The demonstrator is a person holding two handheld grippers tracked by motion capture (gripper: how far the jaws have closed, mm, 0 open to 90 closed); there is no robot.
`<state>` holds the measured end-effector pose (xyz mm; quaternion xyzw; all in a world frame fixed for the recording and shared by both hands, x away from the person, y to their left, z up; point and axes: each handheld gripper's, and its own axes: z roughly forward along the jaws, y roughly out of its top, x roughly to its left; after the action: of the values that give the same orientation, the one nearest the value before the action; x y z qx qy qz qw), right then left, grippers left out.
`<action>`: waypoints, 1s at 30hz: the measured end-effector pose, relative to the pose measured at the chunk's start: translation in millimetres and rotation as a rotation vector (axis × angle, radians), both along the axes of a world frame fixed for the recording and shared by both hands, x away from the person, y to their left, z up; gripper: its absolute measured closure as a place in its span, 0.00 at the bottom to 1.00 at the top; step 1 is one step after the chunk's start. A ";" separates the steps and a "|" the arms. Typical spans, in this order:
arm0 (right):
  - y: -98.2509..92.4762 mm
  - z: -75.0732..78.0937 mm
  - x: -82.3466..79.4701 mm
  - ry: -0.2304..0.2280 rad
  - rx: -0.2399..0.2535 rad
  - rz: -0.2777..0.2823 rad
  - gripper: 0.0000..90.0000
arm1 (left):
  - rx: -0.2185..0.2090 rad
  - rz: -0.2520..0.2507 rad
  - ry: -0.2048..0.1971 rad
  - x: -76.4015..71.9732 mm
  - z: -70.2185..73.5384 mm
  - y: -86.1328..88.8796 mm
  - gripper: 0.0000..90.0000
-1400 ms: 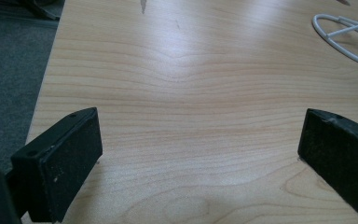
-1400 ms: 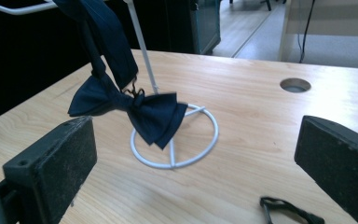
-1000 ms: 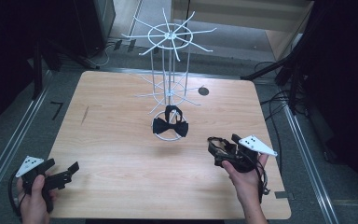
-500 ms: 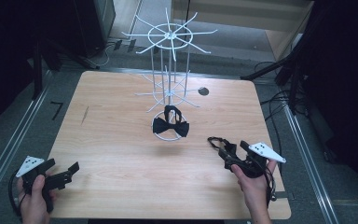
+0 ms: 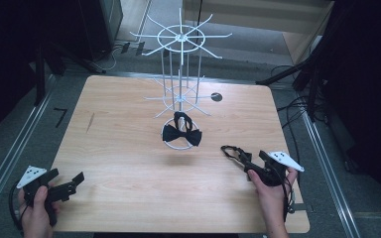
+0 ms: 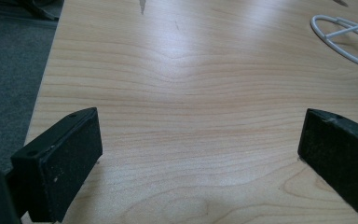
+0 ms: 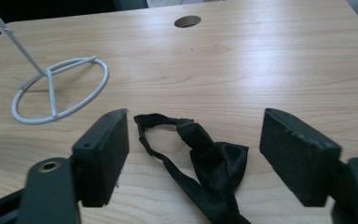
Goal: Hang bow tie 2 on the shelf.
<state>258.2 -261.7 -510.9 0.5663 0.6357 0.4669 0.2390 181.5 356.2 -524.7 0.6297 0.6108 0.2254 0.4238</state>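
Lying flat on the pale wooden table [image 5: 129,148], a black fabric bow tie with a thin strap [image 7: 205,158] sits between the two black jaws of the right gripper [image 7: 193,156] at the near right. Those jaws have just been closing, yet both pads stand clear of the cloth on either side. From the high view the same bow tie [image 5: 234,151] shows just in front of the right gripper [image 5: 248,161], its strap looping to the far side. A second black bow tie [image 5: 181,135] rests on the round base of the white wire display rack [image 5: 180,74] at the middle of the table. At the near left corner the left gripper [image 5: 69,181] lies low, its jaws wide apart over bare wood.
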 end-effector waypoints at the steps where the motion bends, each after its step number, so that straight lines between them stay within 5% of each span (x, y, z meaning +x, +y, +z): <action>1: 0.0 -0.4 0.6 0.006 -0.004 0.000 0.34 | -0.001 -0.001 0.000 0.2 -0.1 -0.2 0.00; 10: 0.0 -11.0 13.3 0.067 -0.060 -0.030 0.60 | 0.001 -0.001 -0.001 -0.1 0.1 0.1 0.00; 20: 1.7 -32.8 17.0 0.187 -0.139 -0.080 0.64 | -0.007 0.001 0.001 0.1 0.0 0.4 0.00; 30: 14.2 -36.3 16.3 0.184 -0.206 -0.015 0.81 | -0.007 -0.001 0.003 0.3 -0.1 0.6 0.00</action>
<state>274.4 -247.5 -547.2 0.5838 0.6953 0.3437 0.2400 181.8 356.8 -524.8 0.6289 0.6120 0.2220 0.4251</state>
